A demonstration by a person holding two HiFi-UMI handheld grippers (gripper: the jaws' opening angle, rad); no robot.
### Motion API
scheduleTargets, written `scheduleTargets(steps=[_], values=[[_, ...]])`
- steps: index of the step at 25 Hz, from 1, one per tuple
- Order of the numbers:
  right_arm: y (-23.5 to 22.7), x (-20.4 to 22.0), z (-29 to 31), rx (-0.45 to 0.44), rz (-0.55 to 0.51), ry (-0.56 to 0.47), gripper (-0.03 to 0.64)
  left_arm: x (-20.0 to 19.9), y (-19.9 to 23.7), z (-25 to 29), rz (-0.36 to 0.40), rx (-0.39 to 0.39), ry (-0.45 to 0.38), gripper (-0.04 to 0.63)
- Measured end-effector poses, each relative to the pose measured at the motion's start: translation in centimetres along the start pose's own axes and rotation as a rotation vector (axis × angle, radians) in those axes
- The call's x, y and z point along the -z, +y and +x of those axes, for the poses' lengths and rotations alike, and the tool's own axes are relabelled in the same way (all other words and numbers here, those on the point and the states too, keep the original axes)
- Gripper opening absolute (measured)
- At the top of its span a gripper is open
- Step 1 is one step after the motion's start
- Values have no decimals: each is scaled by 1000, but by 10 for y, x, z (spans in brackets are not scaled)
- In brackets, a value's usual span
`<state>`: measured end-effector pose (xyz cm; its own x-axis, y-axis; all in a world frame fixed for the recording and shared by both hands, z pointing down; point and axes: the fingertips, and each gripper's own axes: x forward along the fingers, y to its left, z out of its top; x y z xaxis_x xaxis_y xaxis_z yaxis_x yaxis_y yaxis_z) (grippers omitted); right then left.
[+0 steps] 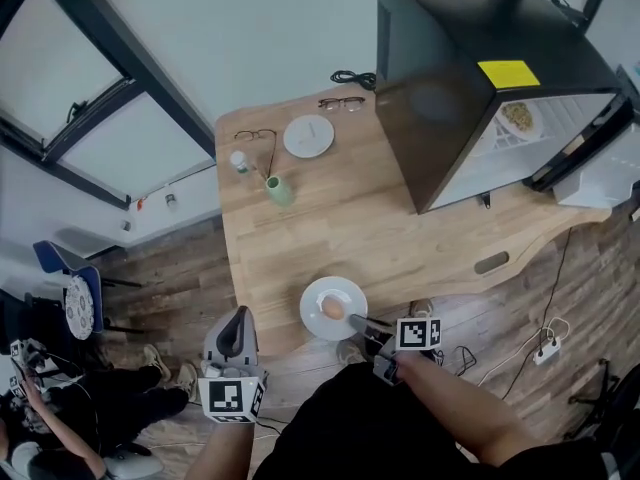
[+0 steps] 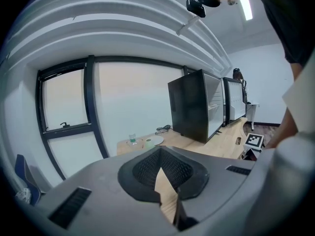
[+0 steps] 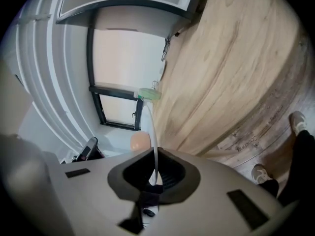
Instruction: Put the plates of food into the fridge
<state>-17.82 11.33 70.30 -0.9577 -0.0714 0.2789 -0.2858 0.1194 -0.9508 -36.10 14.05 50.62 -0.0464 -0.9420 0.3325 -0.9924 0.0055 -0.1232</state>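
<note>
At table (image 1: 320, 218) near edge, R gripper (image 1: 360, 320) pinches plate (image 1: 318, 295) rim: stiff, slick, prob. breakable; food (image 1: 333, 309) could roll, so keep level. L gripper (image 1: 237, 315) jaws together, empty.

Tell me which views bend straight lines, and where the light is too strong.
Head view: little bending, even light, sharp. Left gripper view: strong fisheye, black corners, window bowed and washed out, ceiling lamp glares. Right gripper view: same fisheye, picture rolled; the plate shows as a thin white line.
</note>
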Motion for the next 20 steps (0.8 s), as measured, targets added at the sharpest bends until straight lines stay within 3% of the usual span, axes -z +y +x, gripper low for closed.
scheduleTargets(steps=[20], values=[[-4, -147, -159, 70, -21, -176, 32, -99, -109, 112, -12, 88, -117, 3]])
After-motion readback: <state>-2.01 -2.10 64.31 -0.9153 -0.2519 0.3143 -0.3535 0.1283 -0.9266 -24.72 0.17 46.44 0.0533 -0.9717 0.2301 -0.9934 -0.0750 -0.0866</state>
